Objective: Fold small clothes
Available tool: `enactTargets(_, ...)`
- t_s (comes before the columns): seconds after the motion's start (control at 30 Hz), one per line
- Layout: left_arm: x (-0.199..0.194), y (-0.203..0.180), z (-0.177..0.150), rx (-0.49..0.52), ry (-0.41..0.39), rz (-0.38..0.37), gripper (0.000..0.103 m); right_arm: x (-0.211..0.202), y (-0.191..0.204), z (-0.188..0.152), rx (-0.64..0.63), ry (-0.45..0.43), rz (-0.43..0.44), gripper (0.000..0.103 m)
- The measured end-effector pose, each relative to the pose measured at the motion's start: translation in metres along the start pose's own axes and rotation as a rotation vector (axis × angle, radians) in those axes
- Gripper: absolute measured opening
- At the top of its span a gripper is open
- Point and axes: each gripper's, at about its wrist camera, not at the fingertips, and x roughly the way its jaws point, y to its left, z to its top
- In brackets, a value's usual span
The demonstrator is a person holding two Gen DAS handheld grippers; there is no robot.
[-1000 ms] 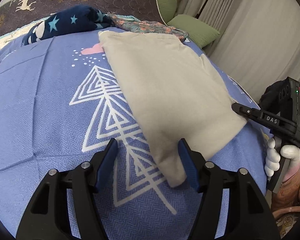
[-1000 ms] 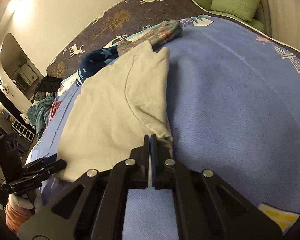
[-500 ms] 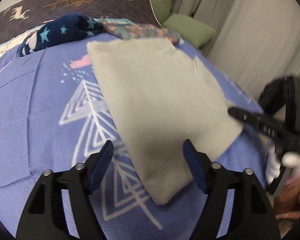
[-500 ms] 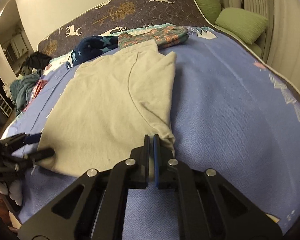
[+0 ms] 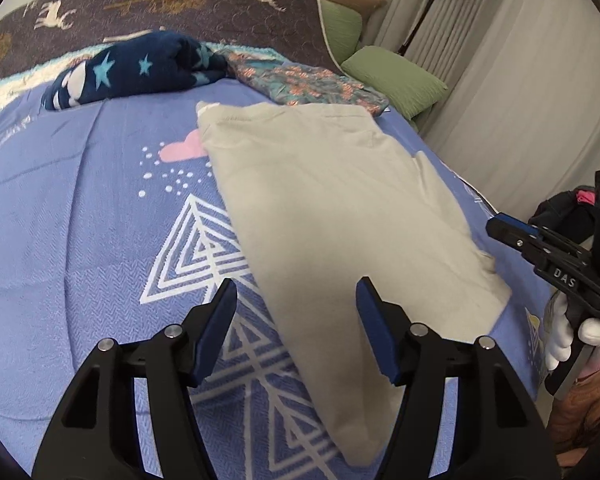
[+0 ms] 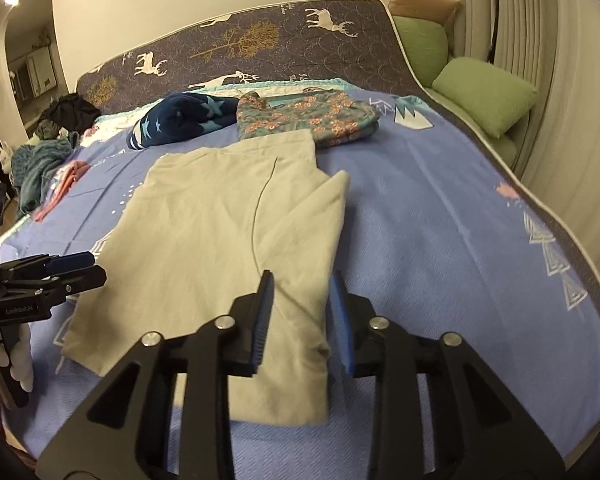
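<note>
Left gripper (image 5: pixel 294 326): we're hovering it over the near end of the beige garment, jaws fairly wide and closing a little, pads touching nothing. The cloth is lying under the gap, not pinched.

Right gripper (image 6: pixel 302 318): jaws are opening right now, sitting at a narrow-to-middling gap. The folded edge of the garment is showing between the pads, but we're not seeing them pressing on it.

Beige garment (image 6: pixel 220 224): lying flat on the blue bedspread (image 6: pixel 440 240), folded lengthwise, with one layer lapped over along its right side in the right wrist view. In the left wrist view it's running from about 12 o'clock down to 6 o'clock, a bit right of centre.

Other clothes: a navy star-print piece (image 5: pixel 136 70) is sitting at roughly 11 o'clock beyond the garment, and a floral folded piece (image 5: pixel 312 86) at about 12 to 1 o'clock, just past its far edge.

Hands: we're seeing a white-gloved hand (image 5: pixel 568 334) gripping the right gripper's handle at 3 to 4 o'clock in the left view.

Background: green pillows (image 6: pixel 484 94) are piled at 1 to 2 o'clock by the curtain, and the deer-print headboard (image 6: pixel 260 48) is up at 12.
</note>
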Motion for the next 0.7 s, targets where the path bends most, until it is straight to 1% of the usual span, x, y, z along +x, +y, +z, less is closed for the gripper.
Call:
enactTargets(0.07, 0.004, 0.005, 0.001, -0.026, 0.017, -0.015, 0.063, 0.004, 0.0, 0.002, -0.011, 0.009, -0.001, 0.037)
enactTargets(0.13, 0.008, 0.008, 0.002, -0.044, 0.029, -0.031, 0.063, 0.01, -0.003, 0.004, -0.007, 0.028, 0.004, 0.042)
enactTargets(0.33, 0.018, 0.017, 0.008, -0.065, 0.049, -0.078, 0.063, 0.026, -0.004, 0.009, -0.025, 0.069, 0.001, 0.045)
enactTargets(0.7, 0.035, 0.024, 0.025, -0.051, 0.061, -0.113, 0.064, 0.055, 0.0, 0.017, -0.061, 0.118, 0.008, 0.047)
